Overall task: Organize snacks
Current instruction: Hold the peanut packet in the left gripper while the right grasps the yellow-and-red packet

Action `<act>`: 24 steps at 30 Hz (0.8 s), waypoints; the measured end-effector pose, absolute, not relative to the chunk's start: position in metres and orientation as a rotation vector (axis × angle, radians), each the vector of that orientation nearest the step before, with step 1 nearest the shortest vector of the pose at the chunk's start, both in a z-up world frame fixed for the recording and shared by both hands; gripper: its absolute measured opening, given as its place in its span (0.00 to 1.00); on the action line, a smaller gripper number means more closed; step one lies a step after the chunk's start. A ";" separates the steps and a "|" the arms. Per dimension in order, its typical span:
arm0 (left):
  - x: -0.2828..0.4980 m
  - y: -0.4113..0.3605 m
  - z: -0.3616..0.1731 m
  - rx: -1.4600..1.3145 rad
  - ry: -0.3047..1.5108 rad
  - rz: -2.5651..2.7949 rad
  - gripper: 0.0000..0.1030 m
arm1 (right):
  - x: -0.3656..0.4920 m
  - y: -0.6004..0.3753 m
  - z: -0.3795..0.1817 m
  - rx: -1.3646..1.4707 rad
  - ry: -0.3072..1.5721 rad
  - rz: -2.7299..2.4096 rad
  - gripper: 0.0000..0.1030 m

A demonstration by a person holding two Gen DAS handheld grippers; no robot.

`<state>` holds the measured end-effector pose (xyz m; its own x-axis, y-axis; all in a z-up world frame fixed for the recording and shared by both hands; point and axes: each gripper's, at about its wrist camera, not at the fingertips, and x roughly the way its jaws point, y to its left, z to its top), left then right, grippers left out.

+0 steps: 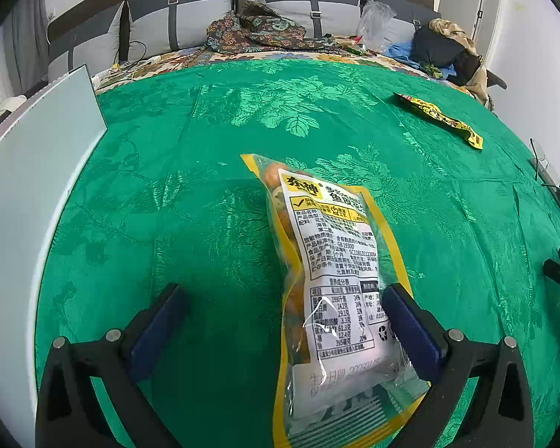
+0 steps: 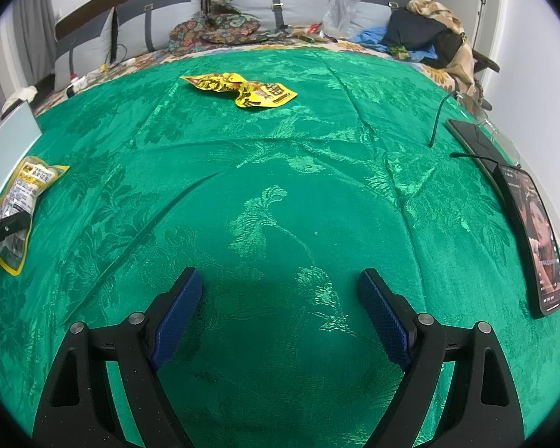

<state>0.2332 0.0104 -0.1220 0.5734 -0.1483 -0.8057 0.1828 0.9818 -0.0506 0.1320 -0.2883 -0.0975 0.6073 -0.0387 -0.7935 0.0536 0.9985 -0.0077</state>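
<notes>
A yellow-edged snack bag with a white label (image 1: 336, 283) lies between the wide-apart jaws of my left gripper (image 1: 283, 304), leaning against the right finger (image 1: 410, 328); the left finger stands clear of it. The same bag shows at the far left of the right wrist view (image 2: 22, 201), with the left gripper's finger across it. A second, crumpled yellow snack packet (image 2: 242, 89) lies farther back on the green cloth and also shows in the left wrist view (image 1: 440, 117). My right gripper (image 2: 280, 298) is open and empty above bare cloth.
A green patterned cloth (image 2: 280, 186) covers the table. A white box (image 1: 26, 194) stands at the left edge. Two phones (image 2: 534, 231) with a cable lie along the right edge. Behind the table is a sofa with cushions, clothes and a plastic bag (image 1: 373, 22).
</notes>
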 end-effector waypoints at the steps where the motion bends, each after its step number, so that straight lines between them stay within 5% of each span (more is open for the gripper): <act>1: 0.233 0.010 -0.122 0.039 0.940 -0.194 1.00 | 0.132 -0.288 -0.097 0.017 0.916 -0.049 0.86; 6: 0.234 0.010 -0.122 0.041 0.940 -0.194 1.00 | 0.157 -0.293 -0.084 -0.017 0.921 0.076 0.84; 15: 0.234 0.010 -0.123 0.038 0.940 -0.196 1.00 | 0.329 -0.255 -0.068 -0.285 0.947 0.158 0.84; 24: 0.234 0.010 -0.123 0.037 0.940 -0.197 1.00 | 0.408 -0.249 -0.095 -0.117 1.122 0.166 0.83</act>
